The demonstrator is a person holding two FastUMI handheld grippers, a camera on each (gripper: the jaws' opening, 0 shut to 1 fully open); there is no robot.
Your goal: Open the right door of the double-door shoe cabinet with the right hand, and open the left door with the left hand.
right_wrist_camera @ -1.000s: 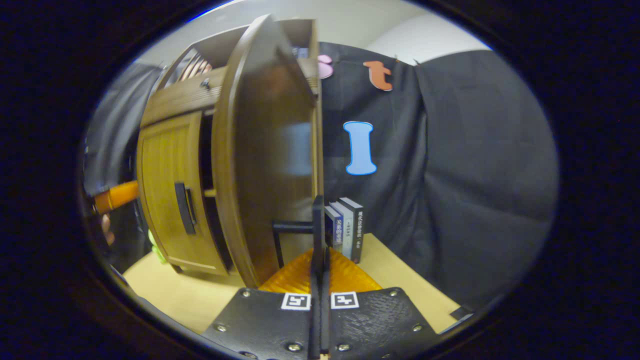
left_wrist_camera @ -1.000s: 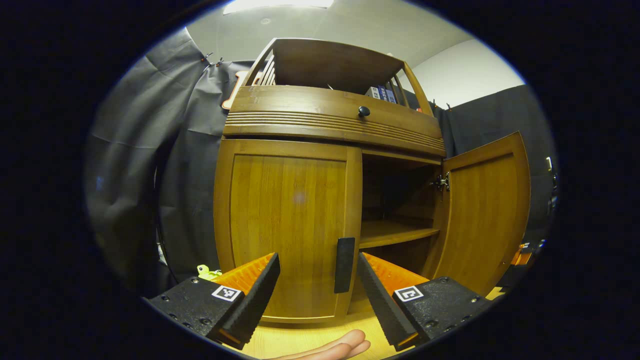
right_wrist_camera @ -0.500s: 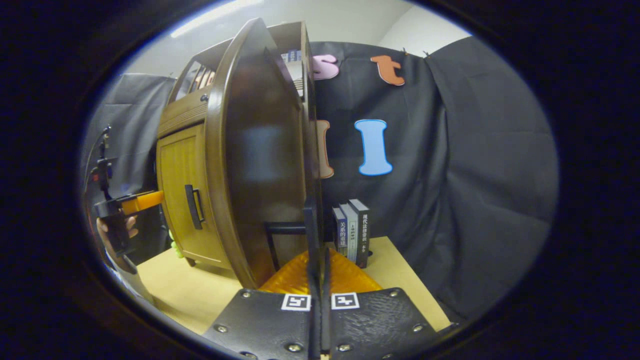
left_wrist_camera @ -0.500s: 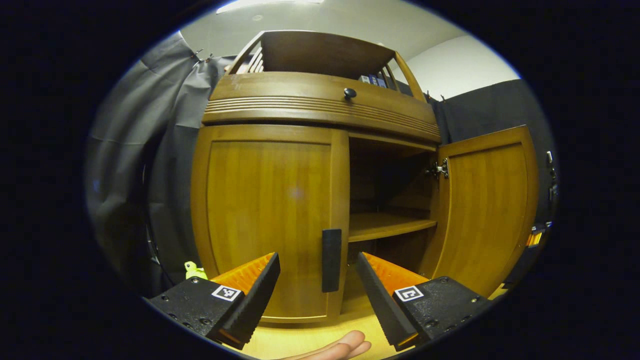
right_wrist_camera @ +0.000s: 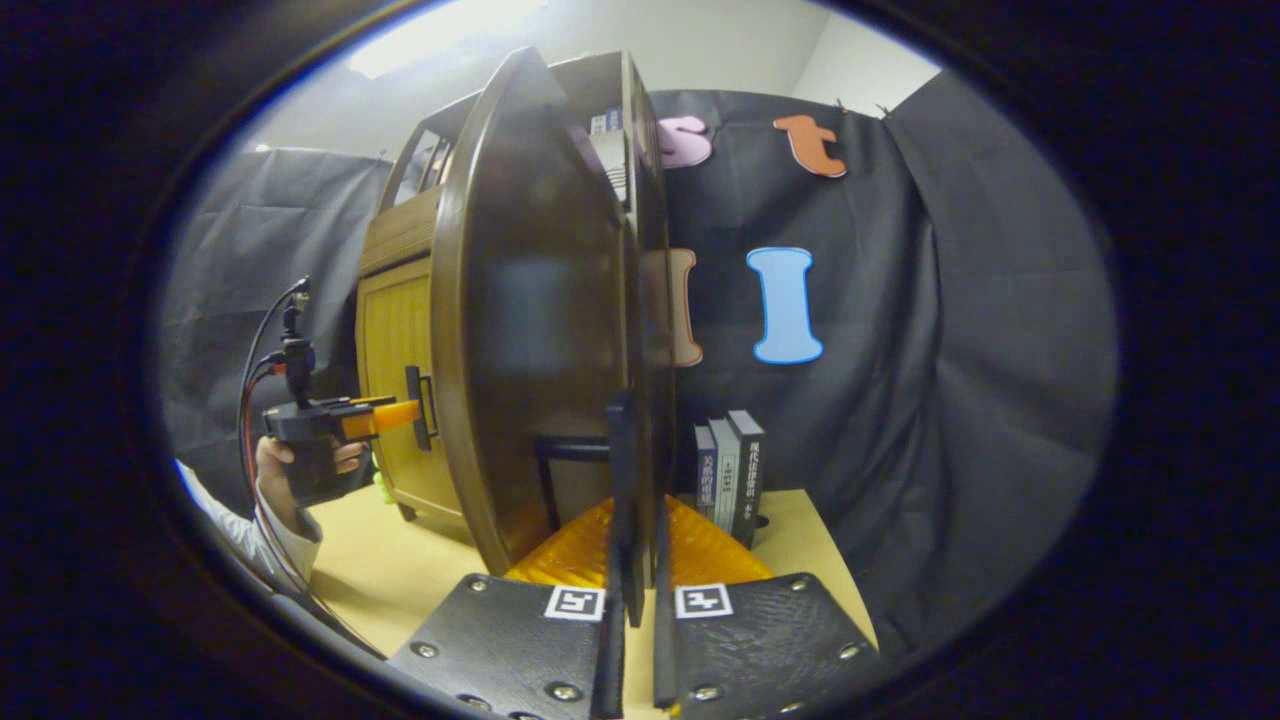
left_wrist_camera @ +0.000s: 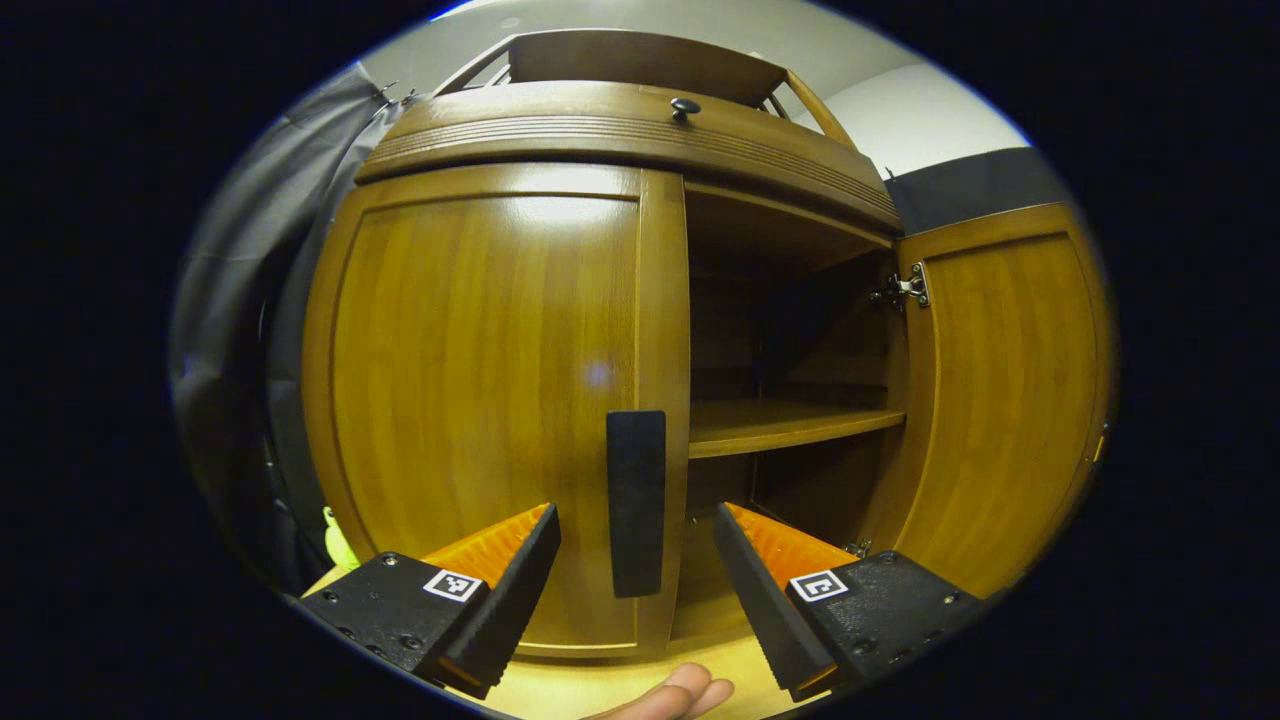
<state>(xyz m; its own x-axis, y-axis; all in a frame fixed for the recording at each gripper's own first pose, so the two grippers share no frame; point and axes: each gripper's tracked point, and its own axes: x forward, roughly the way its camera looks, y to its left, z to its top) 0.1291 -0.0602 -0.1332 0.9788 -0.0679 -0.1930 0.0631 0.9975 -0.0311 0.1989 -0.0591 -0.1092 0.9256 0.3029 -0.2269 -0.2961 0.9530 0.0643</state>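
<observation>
The wooden shoe cabinet is close ahead in the left gripper view. Its left door point(left_wrist_camera: 480, 400) is closed, with a black upright handle point(left_wrist_camera: 636, 500) at its right edge. My left gripper point(left_wrist_camera: 636, 555) is open, one finger on each side of that handle and just short of it. The right door point(left_wrist_camera: 1000, 400) stands swung wide open, baring a shelf point(left_wrist_camera: 790, 425). In the right gripper view that door point(right_wrist_camera: 540, 330) appears edge-on. My right gripper point(right_wrist_camera: 637, 520) is at its black handle point(right_wrist_camera: 622, 450), fingers parted by a narrow gap. The left gripper point(right_wrist_camera: 385, 415) is near the left door's handle.
A hand point(right_wrist_camera: 290, 465) holds the left gripper, and fingertips point(left_wrist_camera: 680, 690) show at the bottom edge. Three books point(right_wrist_camera: 730, 470) stand on the light wooden table point(right_wrist_camera: 400, 570) behind the open door. A small green object point(left_wrist_camera: 335, 540) lies left of the cabinet.
The left gripper has moved in until the left door's handle sits between its open fingers. The right gripper's fingers, pressed together on the right door's handle before, have parted slightly.
</observation>
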